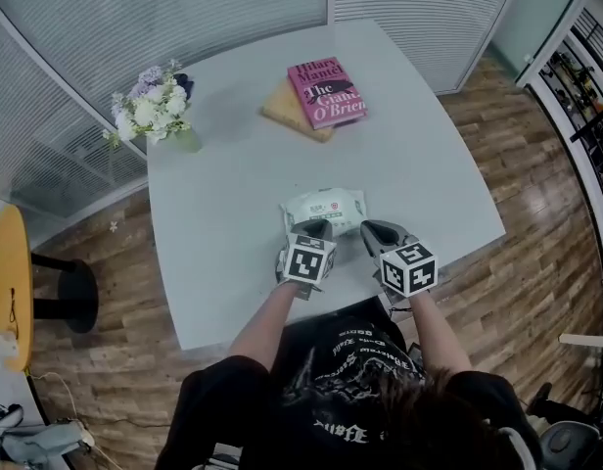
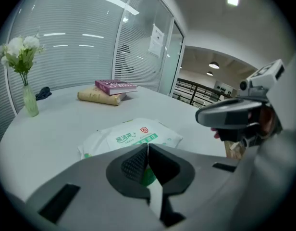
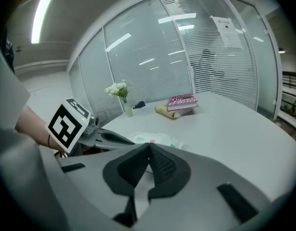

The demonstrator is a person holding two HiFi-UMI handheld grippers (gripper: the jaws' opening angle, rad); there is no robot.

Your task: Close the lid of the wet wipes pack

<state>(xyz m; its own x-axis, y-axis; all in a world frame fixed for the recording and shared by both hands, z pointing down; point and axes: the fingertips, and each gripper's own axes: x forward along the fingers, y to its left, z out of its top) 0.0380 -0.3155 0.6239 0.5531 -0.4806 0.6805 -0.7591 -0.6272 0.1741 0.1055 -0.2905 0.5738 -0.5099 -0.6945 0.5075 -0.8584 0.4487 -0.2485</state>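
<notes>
Overhead, the wet wipes pack [image 1: 324,210] lies flat on the counter [image 1: 233,184], near its front edge. Left gripper view: left tongs [image 2: 147,148] closed, empty. Right gripper view: right tongs [image 3: 149,146] likewise. The pack looks soft, light, probably slippery: push down on its top face, don't pinch.

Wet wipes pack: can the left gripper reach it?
Probably yes. The wet wipes pack lies on the table right in front of the left gripper, with nothing between them. Its jaws are shut, though.
</notes>
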